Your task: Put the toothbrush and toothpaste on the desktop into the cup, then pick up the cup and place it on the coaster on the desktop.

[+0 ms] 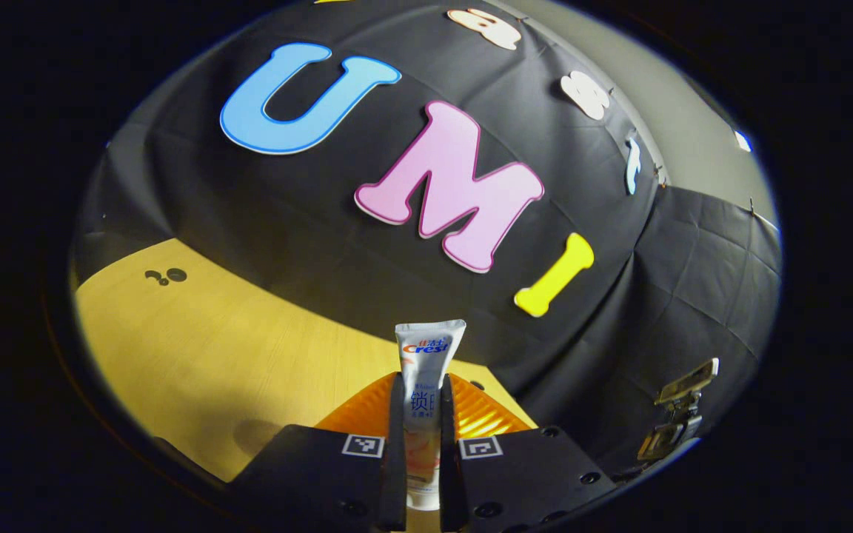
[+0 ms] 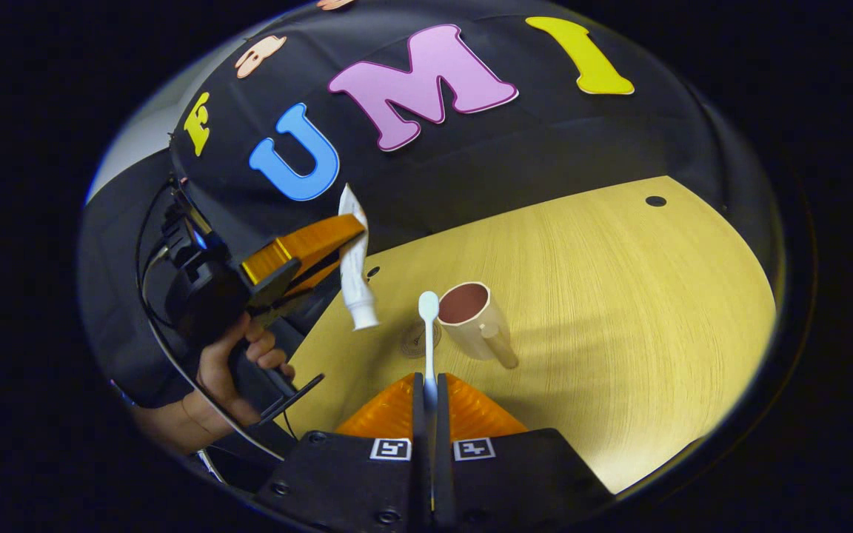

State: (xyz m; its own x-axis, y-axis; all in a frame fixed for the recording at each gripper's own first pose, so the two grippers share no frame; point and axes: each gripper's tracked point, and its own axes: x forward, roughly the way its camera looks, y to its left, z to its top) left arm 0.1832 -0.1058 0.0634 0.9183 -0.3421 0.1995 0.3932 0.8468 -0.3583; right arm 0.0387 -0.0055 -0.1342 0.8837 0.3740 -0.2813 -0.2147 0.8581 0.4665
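Left gripper (image 1: 422,437): my fingers pinch the toothpaste (image 1: 426,385) from both sides, about mid-tube. In the left gripper view the tube stands upright between them, flat crimped end on top, well above the desktop (image 1: 197,348).

Right gripper view: the same left gripper (image 2: 338,248) appears up and to the left of the cup (image 2: 474,318), held by a hand (image 2: 238,366) on its grip. The toothpaste (image 2: 356,266) hangs there with its cap end down, clear of the desktop (image 2: 619,311) and left of the cup.

Right gripper (image 2: 426,403): my fingers are pressed nearly together on the handle of the toothbrush (image 2: 428,337). The brush points forward, head just left of the cup rim; I cannot tell whether it touches the rim.

The cup stands upright on the desktop, mouth open, handle toward me. The coaster (image 2: 415,340), a thin round disc, lies flat just left of the cup's base, partly behind the toothbrush.
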